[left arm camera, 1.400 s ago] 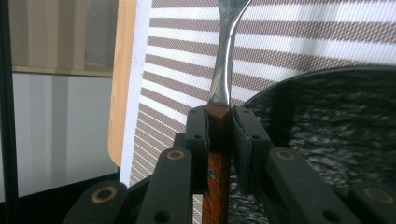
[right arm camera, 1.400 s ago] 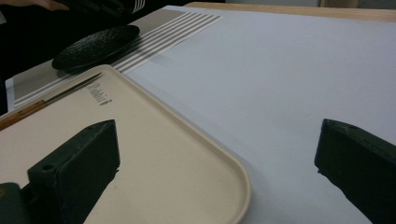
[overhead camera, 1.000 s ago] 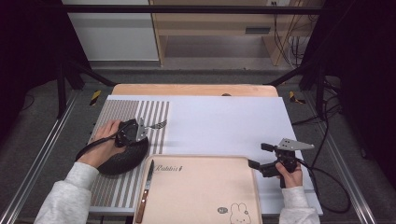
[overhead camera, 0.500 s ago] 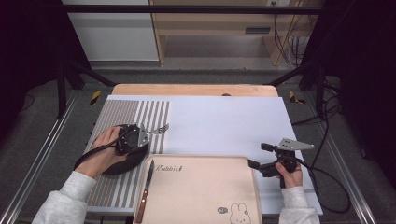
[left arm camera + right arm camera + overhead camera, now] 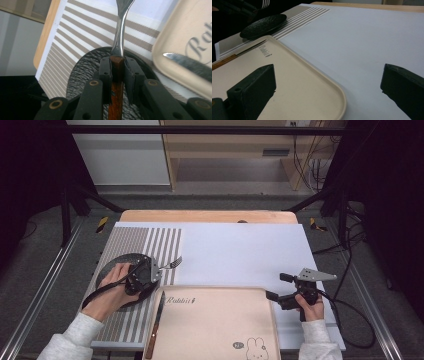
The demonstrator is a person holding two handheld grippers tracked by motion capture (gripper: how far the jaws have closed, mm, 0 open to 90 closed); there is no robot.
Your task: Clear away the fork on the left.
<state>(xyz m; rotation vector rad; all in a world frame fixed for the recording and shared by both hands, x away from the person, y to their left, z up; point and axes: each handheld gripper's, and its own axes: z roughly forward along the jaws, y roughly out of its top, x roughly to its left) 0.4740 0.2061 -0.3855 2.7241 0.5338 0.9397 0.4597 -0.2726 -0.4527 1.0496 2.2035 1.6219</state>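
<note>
High view: knife (image 5: 156,322) on tray (image 5: 215,330), beside plate (image 5: 112,270).

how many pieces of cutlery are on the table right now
2. A fork is clamped by its wooden handle in the left gripper, above the black plate. A knife lies along the left edge of the beige tray.

the right tongs (image 5: 327,87) stand wide open above the corner of a beige tray (image 5: 312,82). a knife (image 5: 239,53) lies along its far edge, near a black plate (image 5: 263,25).
</note>
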